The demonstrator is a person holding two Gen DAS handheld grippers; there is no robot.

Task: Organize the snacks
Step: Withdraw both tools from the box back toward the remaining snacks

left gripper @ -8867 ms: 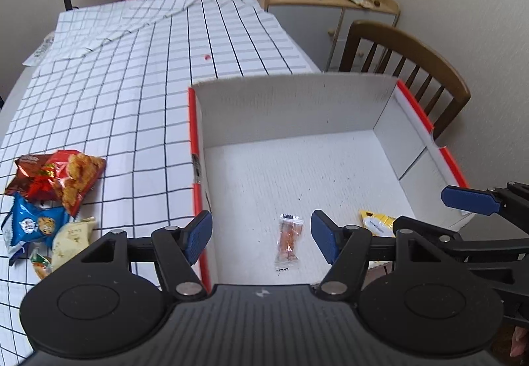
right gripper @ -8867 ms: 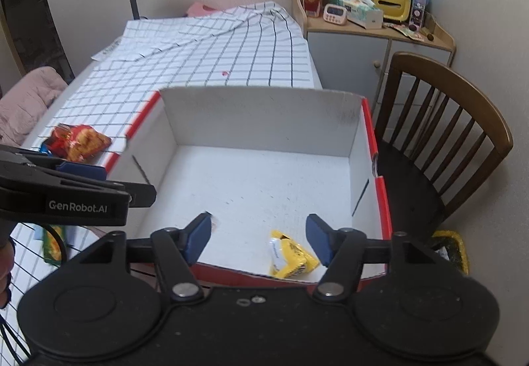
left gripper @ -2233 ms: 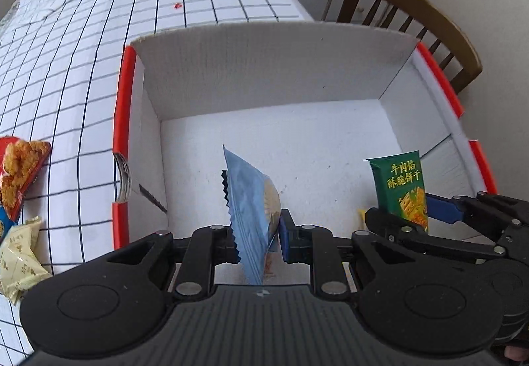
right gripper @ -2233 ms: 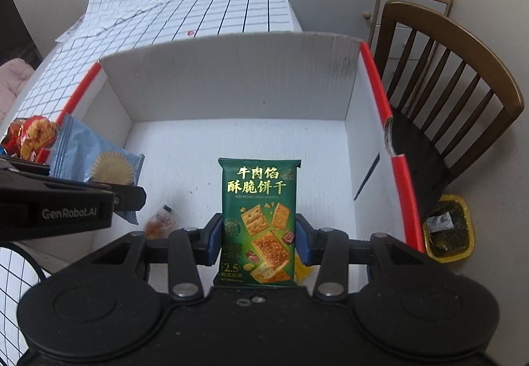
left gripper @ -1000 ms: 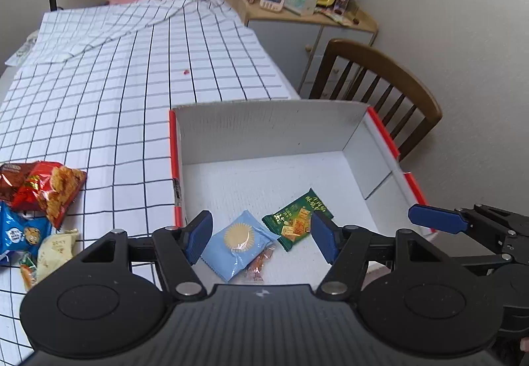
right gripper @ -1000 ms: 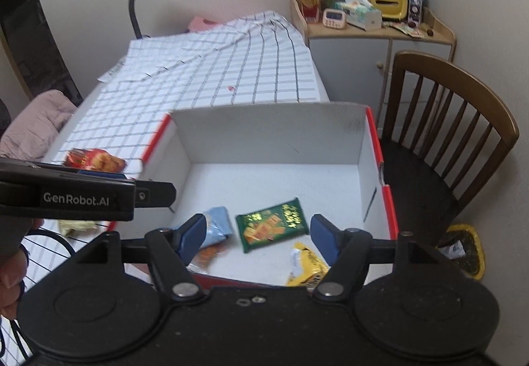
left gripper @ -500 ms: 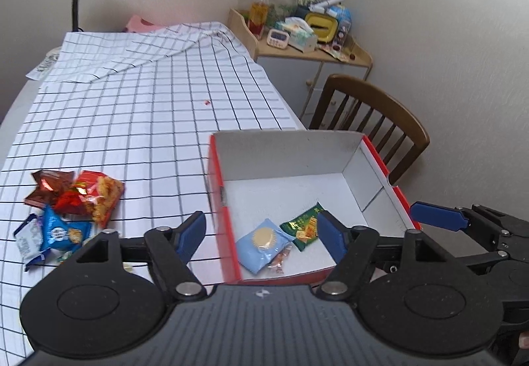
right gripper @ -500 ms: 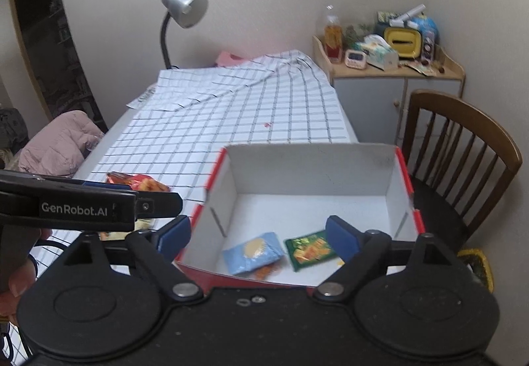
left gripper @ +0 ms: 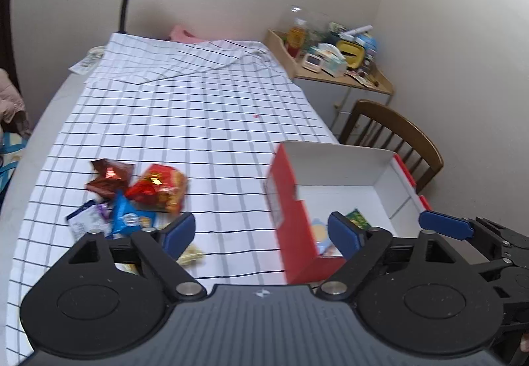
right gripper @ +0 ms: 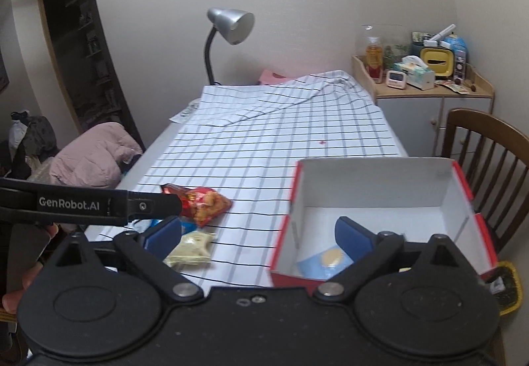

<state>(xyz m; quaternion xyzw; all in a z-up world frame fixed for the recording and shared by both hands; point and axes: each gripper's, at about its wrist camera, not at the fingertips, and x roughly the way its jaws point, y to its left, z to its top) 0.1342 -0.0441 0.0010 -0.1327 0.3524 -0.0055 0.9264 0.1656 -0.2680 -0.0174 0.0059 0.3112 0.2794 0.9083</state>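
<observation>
Snack packets (left gripper: 155, 189) beside red box (left gripper: 294, 200)

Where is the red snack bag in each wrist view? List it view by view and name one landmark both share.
Left wrist: the red snack bag lies left of centre on the checked cloth, beside a brown packet.
Right wrist: the bag lies left of centre, past the cream packet.
Shared landmark: the red-and-white box, right of the bag in both.
</observation>
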